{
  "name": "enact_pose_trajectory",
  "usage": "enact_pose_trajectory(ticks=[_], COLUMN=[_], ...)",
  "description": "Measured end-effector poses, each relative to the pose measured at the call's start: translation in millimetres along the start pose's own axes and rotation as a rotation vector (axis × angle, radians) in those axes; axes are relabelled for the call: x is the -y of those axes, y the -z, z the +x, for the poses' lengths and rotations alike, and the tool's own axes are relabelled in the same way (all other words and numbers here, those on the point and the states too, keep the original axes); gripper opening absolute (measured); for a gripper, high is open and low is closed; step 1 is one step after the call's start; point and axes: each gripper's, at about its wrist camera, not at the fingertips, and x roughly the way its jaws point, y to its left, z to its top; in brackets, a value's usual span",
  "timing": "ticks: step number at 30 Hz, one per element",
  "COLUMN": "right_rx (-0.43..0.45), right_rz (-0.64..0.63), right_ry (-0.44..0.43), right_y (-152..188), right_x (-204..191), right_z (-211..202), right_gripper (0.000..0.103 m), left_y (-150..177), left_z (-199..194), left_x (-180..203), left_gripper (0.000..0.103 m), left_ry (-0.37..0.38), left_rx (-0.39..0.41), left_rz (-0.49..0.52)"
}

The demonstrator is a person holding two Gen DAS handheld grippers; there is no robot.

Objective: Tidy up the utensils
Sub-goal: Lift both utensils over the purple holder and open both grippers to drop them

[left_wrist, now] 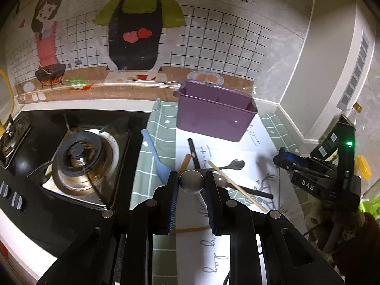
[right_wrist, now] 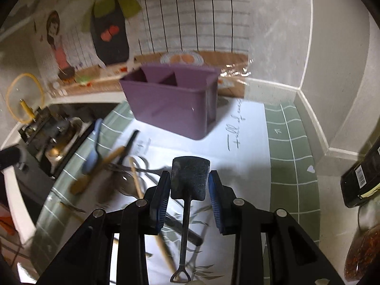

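My left gripper [left_wrist: 191,180] is shut on the round bowl of a metal spoon [left_wrist: 191,181], held above the cloth. My right gripper [right_wrist: 190,182] is shut on the square head of a small metal shovel-shaped spoon [right_wrist: 190,178]; its handle hangs back toward the camera. The right gripper also shows at the right of the left wrist view [left_wrist: 285,159]. A purple divided utensil holder [left_wrist: 215,111] stands at the back of the cloth, also in the right wrist view [right_wrist: 171,104]. On the cloth lie a blue spoon [left_wrist: 155,159], wooden chopstick [left_wrist: 237,186], black chopstick [left_wrist: 193,153], metal spoon [left_wrist: 234,164] and wooden spoon [right_wrist: 95,171].
A gas stove [left_wrist: 80,156] sits left of the green checked cloth [left_wrist: 152,173]. A dark bottle [right_wrist: 361,180] and a jar of red flakes [right_wrist: 363,256] stand at the right. A yellow-rimmed lid [right_wrist: 23,97] leans at the far left. The wall is close behind the holder.
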Motion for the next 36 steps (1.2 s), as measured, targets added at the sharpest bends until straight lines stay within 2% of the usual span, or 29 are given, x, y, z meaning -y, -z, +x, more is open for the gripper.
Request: enact_pose_trajectory(ticks=[4, 7, 11, 14, 17, 19, 22, 27, 33, 34, 36], right_rx=[0.056, 0.131, 0.243, 0.343, 0.421, 0.415, 0.394, 0.371, 0.244, 0.213, 0.146], right_rz=[0.012, 0.026, 0.005, -0.038, -0.054, -0.053, -0.040, 0.022, 0.056, 0.057, 0.070], right_ry=[-0.022, -0.037, -0.070, -0.067, -0.035, -0.014, 0.005, 0.006, -0.003, -0.007, -0.047], right_y=[-7, -24, -80, -134, -177, -195, -206, -203, -181, -177, -171], right_x=[-3, -7, -14, -22, -24, -22, -16, 0, 12, 14, 16], right_z=[-16, -35, -67, -94, -96, -77, -41, 11, 71, 79, 93], right_gripper=[0.030, 0.030, 0.030, 0.030, 0.030, 0.030, 0.030, 0.030, 0.030, 0.030, 0.030], left_y=[-11, -42, -113, -165, -203, -219, -233, -227, -206, -204, -199], left_z=[2, -5, -23, -25, 1, 27, 73, 124, 170, 178, 191], left_x=[3, 4, 9, 15, 21, 20, 17, 21, 27, 26, 25], left_gripper=[0.023, 0.023, 0.023, 0.023, 0.023, 0.023, 0.023, 0.023, 0.023, 0.023, 0.024], left_ry=[0.022, 0.079, 0.153, 0.134, 0.094, 0.082, 0.068, 0.052, 0.052, 0.062, 0.131], left_rx=[0.018, 0.066, 0.160, 0.237, 0.259, 0.231, 0.168, 0.082, -0.019, -0.035, -0.072], left_rz=[0.006, 0.005, 0.029, 0.064, 0.105, 0.115, 0.132, 0.162, 0.171, 0.169, 0.160])
